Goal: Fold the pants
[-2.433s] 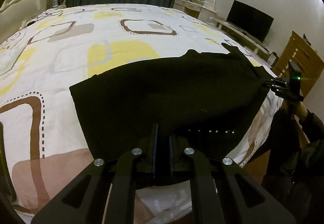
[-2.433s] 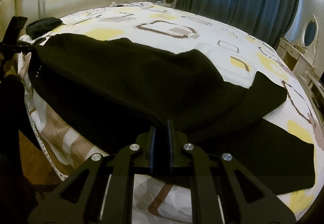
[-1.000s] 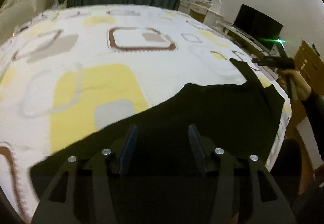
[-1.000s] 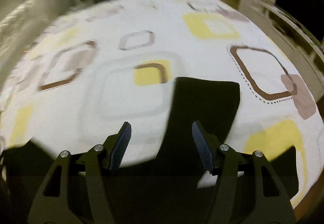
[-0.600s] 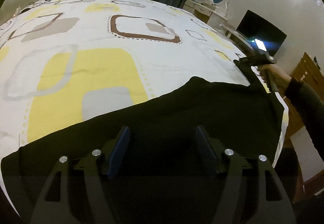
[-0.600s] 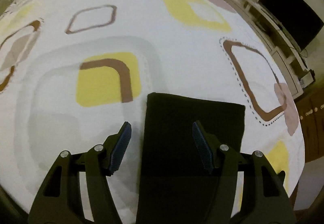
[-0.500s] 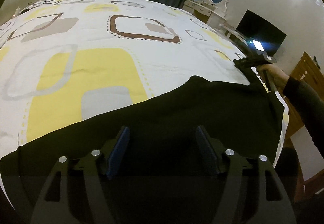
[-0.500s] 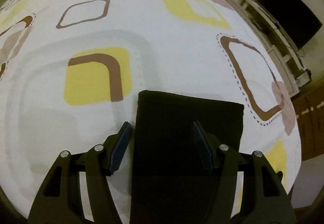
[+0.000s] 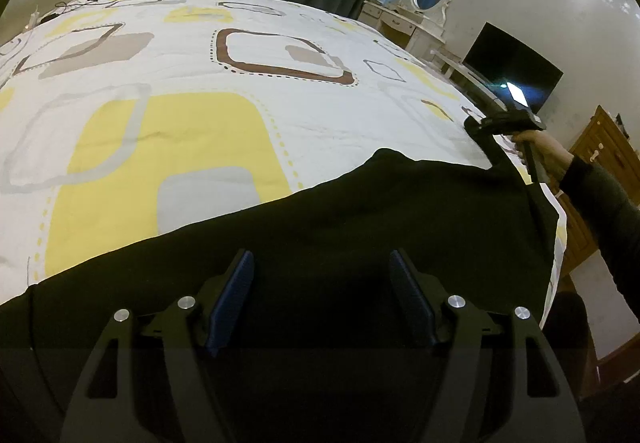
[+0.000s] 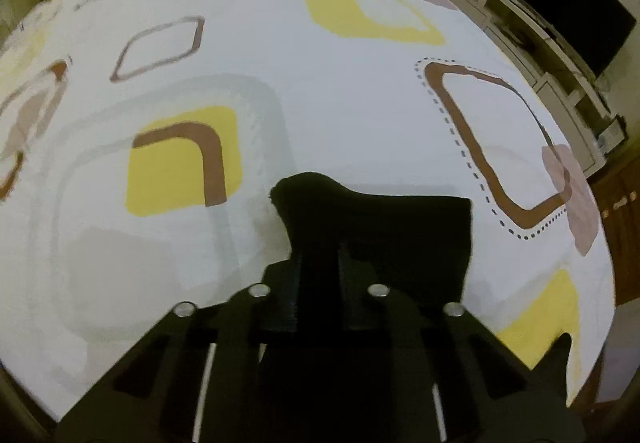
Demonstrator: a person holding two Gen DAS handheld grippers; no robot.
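Pants (image 10: 384,235) hem seems pinched in closing right claw (image 10: 320,263); left claw (image 9: 322,283) gapes, empty.

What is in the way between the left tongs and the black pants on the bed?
Nothing visible. The left tongs hang open right over the black pants, with only bare fabric between their pads.

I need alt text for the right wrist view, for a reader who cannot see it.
The right gripper is closing on the bunched end of black pants. They lie on a bed cover with yellow and brown squares.
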